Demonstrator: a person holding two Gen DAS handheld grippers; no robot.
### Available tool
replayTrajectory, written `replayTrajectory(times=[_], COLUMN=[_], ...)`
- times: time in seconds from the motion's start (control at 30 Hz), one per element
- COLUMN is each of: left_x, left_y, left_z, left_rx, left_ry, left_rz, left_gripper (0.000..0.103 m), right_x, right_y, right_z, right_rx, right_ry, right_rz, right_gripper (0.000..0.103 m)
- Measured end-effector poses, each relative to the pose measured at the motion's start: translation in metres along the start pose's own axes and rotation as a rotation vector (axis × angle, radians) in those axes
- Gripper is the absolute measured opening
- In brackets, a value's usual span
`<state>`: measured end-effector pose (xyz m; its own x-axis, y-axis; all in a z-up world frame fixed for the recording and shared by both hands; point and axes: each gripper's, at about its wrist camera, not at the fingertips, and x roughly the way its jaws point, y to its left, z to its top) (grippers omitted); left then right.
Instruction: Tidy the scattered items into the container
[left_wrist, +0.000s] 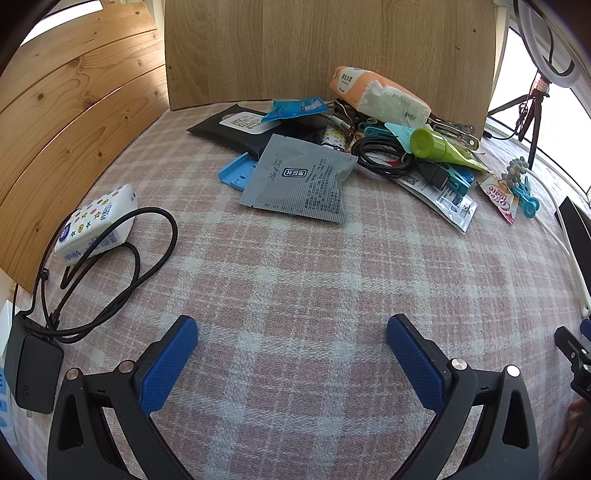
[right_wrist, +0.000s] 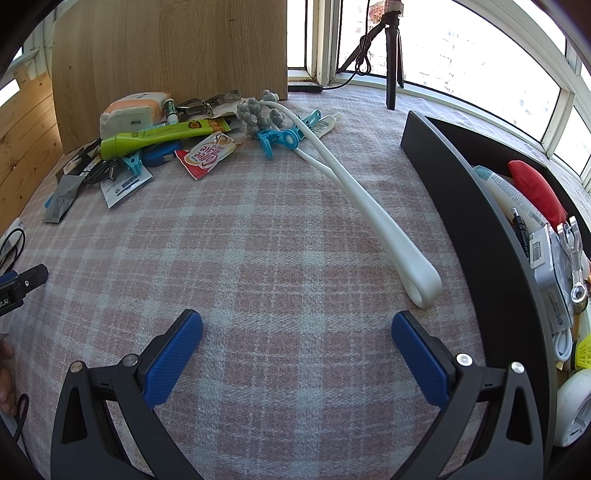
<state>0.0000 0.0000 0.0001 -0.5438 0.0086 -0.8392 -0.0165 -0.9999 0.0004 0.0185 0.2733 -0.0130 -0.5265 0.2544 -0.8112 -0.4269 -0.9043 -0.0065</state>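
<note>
Bare checked cloth (right_wrist: 280, 236) lies clear between clutter pile (left_wrist: 388, 136) and black container (right_wrist: 480, 206).

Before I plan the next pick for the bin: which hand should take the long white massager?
Right, probably. The white massager's looped handle lies just ahead of the right gripper, beside the black container. The left gripper sees it only at its far right edge. Both jaws are open and empty.
</note>
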Motion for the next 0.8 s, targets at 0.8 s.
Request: replayTrajectory(times=[0.8], left_x=[-0.0001], left_y=[0.0016], left_z=[0.0024], left_rx=[0.003], left_ry=[0.024], left_rz=[-0.002], left_gripper=[0.103], right_x=[0.0054], right_y=[0.0011], right_z=[0.0029], right_rx=[-0.036], right_ry=[0.035], right_rz=[0.018], right_gripper=[0.103])
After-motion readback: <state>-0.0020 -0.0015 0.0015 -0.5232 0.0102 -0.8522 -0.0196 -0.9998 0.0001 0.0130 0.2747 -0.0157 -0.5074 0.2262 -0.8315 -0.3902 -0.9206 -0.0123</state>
